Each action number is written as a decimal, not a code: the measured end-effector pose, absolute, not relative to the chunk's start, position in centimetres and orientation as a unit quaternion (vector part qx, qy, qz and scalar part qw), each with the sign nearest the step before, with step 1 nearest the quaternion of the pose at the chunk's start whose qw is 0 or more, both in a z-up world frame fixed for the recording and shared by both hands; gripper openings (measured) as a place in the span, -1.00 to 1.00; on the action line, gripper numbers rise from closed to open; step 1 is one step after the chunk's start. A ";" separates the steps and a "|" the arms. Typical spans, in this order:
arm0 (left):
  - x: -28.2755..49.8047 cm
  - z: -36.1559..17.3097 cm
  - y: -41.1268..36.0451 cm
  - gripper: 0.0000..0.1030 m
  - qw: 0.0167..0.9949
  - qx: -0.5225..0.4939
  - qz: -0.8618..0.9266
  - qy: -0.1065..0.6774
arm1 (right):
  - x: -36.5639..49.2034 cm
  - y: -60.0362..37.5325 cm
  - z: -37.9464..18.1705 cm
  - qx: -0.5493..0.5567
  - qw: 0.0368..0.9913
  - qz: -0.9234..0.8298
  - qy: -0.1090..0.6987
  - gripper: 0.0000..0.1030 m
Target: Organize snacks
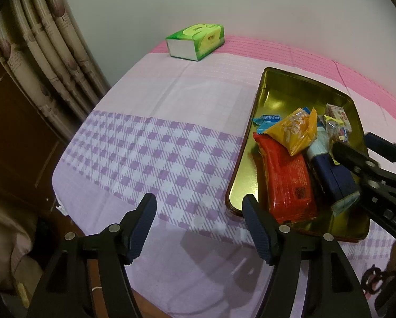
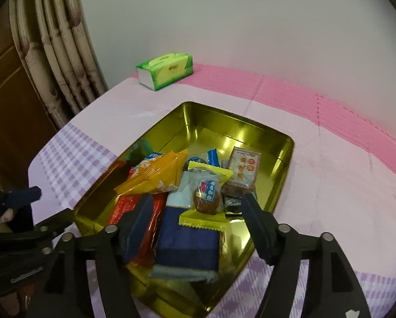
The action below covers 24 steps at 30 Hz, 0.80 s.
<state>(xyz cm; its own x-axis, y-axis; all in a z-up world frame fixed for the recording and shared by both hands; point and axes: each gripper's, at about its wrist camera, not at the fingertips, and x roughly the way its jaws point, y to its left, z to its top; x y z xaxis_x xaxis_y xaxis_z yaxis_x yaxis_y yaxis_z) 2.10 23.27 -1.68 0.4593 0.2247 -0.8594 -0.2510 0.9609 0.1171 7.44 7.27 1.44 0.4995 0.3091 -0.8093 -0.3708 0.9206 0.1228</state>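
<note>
The right claw [image 2: 198, 220] hangs wide open, empty, over the snacks piled in the shallow gold metal tin [image 2: 285, 159] on the checked tabletop [image 1: 150, 153]; a drop-off step, apparently. The left claw [image 1: 199, 222] is also open and empty. Next: find any stray snack; none shows.
</note>
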 end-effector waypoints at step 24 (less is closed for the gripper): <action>1.9 -1.8 22.2 0.32 0.853 0.008 0.131 0.506 | 1.5 6.4 0.9 -0.040 0.851 0.148 0.502 0.79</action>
<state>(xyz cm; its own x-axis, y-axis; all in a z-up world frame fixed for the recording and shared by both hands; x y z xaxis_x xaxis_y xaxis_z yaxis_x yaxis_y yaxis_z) 1.91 22.19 -1.78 0.4540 0.2310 -0.8605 -0.2147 0.9657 0.1460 1.51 6.41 0.89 0.4518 0.2119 -0.8666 -0.2914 0.9532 0.0812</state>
